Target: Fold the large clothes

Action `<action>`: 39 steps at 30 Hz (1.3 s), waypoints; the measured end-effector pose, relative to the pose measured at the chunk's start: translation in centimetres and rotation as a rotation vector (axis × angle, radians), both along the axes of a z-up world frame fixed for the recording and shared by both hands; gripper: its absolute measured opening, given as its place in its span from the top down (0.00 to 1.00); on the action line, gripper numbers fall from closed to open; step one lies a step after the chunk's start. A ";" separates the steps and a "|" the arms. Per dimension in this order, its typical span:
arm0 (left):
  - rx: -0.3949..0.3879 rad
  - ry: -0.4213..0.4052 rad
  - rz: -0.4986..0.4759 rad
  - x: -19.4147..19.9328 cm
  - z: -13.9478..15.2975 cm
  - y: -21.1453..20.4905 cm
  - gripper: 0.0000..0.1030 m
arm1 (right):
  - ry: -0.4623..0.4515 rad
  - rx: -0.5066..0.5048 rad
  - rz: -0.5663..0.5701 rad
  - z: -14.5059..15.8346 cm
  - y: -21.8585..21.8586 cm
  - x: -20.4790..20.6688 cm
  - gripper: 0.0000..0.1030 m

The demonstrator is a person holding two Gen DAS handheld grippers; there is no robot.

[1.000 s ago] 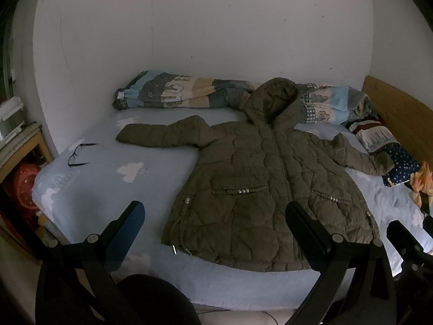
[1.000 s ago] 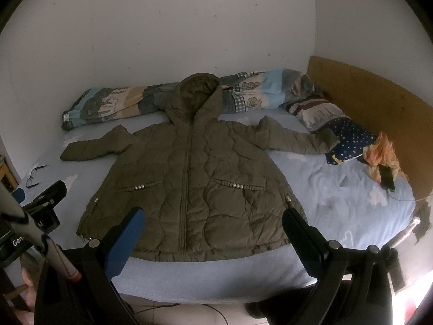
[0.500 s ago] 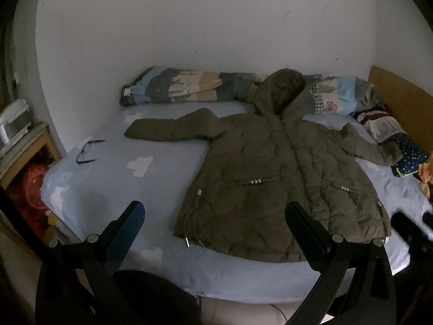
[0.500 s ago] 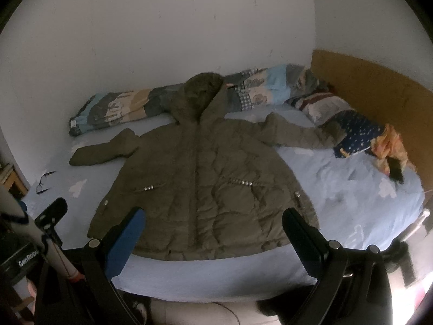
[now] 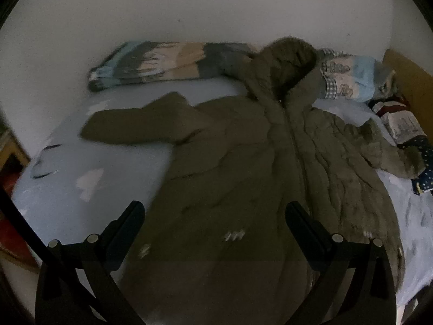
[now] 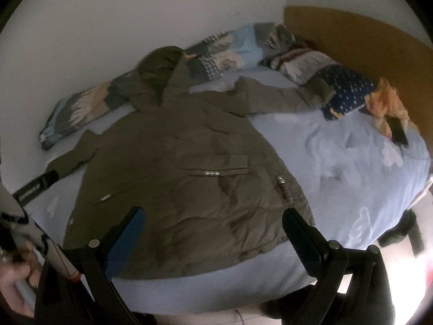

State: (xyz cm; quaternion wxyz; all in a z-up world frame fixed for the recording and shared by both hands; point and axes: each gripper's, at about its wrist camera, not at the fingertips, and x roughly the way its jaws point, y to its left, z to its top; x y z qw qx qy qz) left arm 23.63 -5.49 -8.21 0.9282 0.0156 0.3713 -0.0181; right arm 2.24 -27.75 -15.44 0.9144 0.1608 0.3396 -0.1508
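I see the jacket spread flat on the bed, front up, sleeves out, hood against the rolled blanket by the wall; my left gripper hangs wide open above its lower front, holding nothing; my right gripper is equally wide and empty over the hem; a phone lies near the pillows.

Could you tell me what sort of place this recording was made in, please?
Most likely a bedroom in a home: a bed with a blue cloud-print sheet and wooden headboard, a rolled quilt against the wall, and an olive hooded jacket spread on it.
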 end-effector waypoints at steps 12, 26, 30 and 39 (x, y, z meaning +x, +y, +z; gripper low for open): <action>0.004 0.055 0.002 7.2 -4.4 -3.4 0.00 | 0.020 0.120 -0.119 -2.6 -11.5 7.3 0.00; 0.045 0.111 -0.002 9.5 -5.7 -3.5 0.00 | -0.031 0.370 -0.331 -3.7 -34.1 15.7 0.24; 0.067 0.121 0.001 9.8 -6.2 -3.5 0.00 | -0.061 0.414 -0.418 -4.6 -39.8 17.5 0.41; 0.115 0.122 -0.034 9.7 -7.1 -4.5 0.00 | -0.091 0.410 -0.501 -7.1 -48.9 19.9 0.55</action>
